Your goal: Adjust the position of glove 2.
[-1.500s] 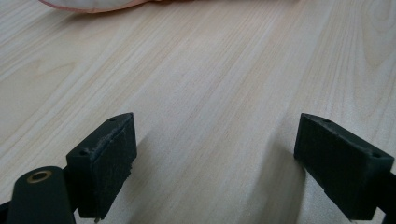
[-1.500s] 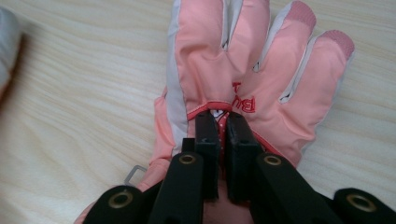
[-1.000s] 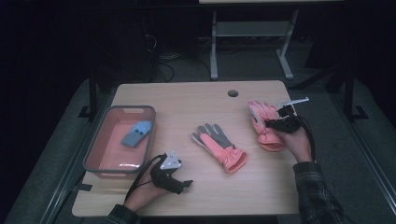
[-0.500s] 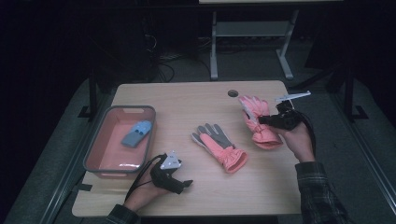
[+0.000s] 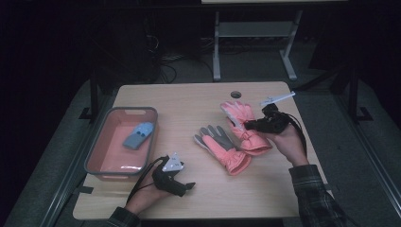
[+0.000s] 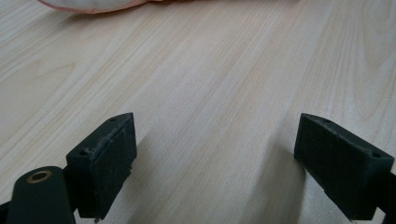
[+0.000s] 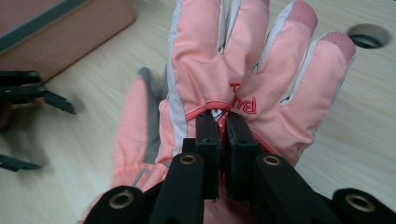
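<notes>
r gripper (image 7: 223, 140) has its fingers pinched tight on the pink glove (image 5: 243, 124), fingertips pointing away. second glove (image 5: 222, 147) lies just left of it, tub (image 5: 97, 153) further left. l gripper (image 5: 176, 182) open, holding nothing, nearer the tub

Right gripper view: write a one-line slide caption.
Right gripper pinches a fold of the pink glove above the wooden table.

Red stitched letters "Bu", partly hidden, on pink glove (image 7: 243, 70)
</notes>
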A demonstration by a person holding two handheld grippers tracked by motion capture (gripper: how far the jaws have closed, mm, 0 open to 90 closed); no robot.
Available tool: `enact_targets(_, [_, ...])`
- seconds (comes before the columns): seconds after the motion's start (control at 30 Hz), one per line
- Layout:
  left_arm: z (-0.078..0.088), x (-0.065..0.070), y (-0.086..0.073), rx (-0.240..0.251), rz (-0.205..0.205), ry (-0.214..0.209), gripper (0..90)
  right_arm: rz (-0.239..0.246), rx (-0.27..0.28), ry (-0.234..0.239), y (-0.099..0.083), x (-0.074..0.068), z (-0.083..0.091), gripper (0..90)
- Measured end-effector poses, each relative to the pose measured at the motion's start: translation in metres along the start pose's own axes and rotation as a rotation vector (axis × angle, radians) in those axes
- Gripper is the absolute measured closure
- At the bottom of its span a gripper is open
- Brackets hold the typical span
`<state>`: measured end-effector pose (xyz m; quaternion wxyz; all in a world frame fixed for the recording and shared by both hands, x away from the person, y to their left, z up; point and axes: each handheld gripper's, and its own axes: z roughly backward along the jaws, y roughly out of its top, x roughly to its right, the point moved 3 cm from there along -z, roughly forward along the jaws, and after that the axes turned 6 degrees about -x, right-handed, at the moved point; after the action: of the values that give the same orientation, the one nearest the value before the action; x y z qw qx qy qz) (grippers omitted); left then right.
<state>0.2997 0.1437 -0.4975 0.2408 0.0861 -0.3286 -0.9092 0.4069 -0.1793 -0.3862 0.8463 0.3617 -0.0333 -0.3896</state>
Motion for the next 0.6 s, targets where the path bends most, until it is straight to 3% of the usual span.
enact_targets(0.3, [0.000,0.000,0.000,0.000,-0.003,0.001,12.3,0.074,-0.027,0.068,0.009,-0.024,-0.016,85.4])
enact_targets(0.6, [-0.001,0.000,0.000,0.005,0.001,0.000,12.3,0.131,-0.063,0.104,0.013,-0.039,-0.030,85.4])
